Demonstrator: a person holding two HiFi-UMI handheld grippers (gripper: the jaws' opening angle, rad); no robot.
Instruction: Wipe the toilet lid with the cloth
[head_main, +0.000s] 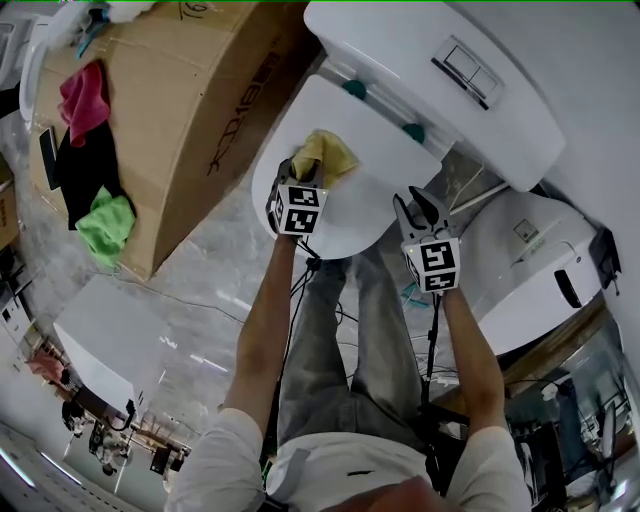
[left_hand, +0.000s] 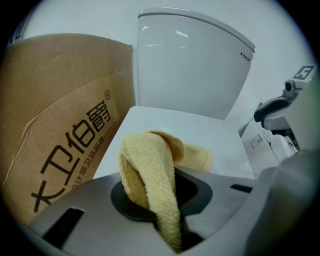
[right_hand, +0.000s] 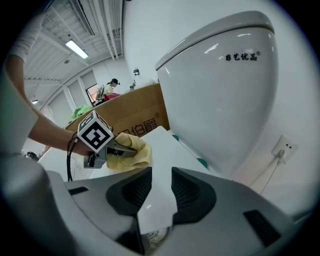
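Toilet lid (head_main: 372, 200) under cloth (head_main: 326, 155), beside cardboard box (head_main: 190, 110).

Both bare forearms reach up the middle of the head view from short white sleeves at the bottom edge, the left arm (head_main: 262, 335) and right arm (head_main: 472, 345) roughly parallel. The left gripper (head_main: 303, 180), just left of centre, has its jaws pinched on the cloth (head_main: 332, 153). The right gripper (head_main: 418, 207), right of centre, holds its jaws apart.
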